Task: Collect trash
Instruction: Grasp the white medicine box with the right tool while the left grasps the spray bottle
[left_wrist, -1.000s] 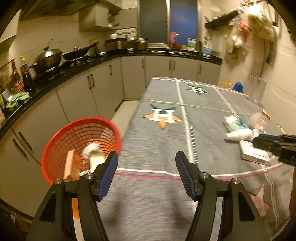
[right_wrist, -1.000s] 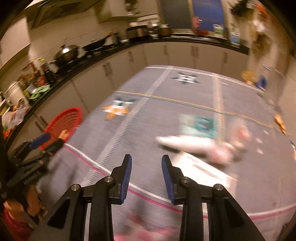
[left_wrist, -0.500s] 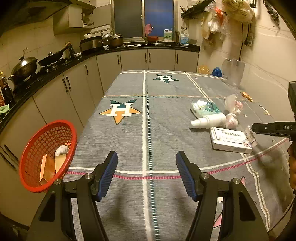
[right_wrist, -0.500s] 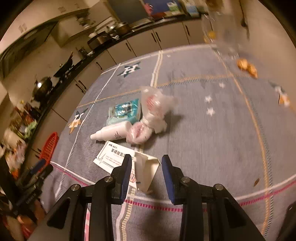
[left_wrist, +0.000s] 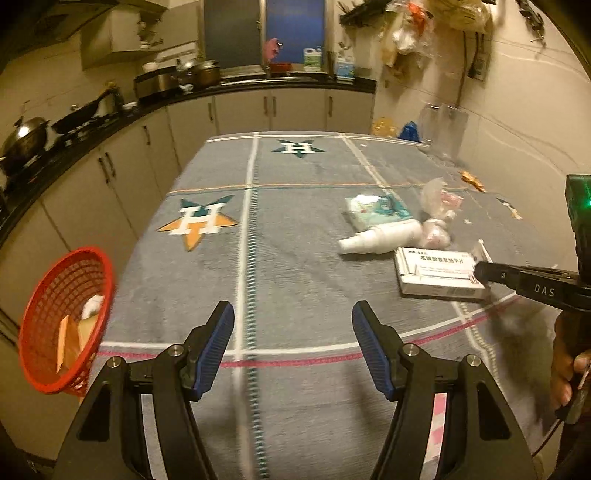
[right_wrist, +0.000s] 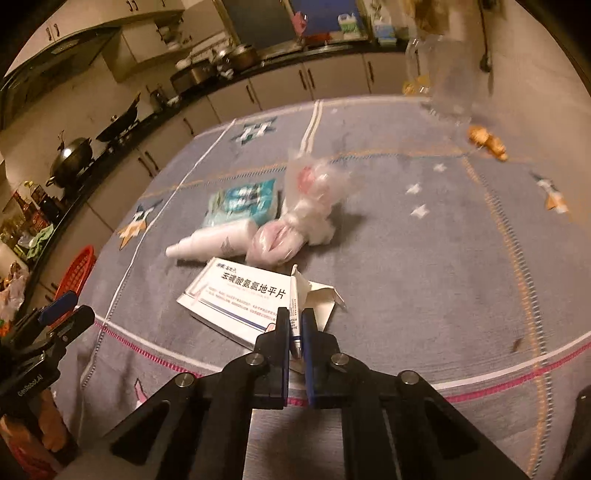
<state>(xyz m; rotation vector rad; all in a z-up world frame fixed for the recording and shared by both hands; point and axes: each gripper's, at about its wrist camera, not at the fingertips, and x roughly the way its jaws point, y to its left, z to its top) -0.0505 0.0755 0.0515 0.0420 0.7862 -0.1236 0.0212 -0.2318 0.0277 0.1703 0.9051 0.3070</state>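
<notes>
**Your right gripper has the box flap**

The white medicine box (right_wrist: 236, 299) lies flat on the gray cloth (right_wrist: 424, 258) of the table, near the edge closest to you. Its end flap (right_wrist: 295, 295) stands up, and your right gripper (right_wrist: 294, 328) has just squeezed shut on that flap. The two blue pads pinch it tight.

Just behind the box lie a white spray bottle (right_wrist: 212, 240), a blue-green pack (right_wrist: 243, 201) and a crinkly plastic bag (right_wrist: 310, 199). They are bunched close together.

Your left gripper (left_wrist: 293, 345) hangs over bare cloth, well apart from the box. Its fingers are spread and hold nothing.

The red basket (left_wrist: 62, 325) sits off the left edge of the table. It has some paper and card scraps inside.
</notes>
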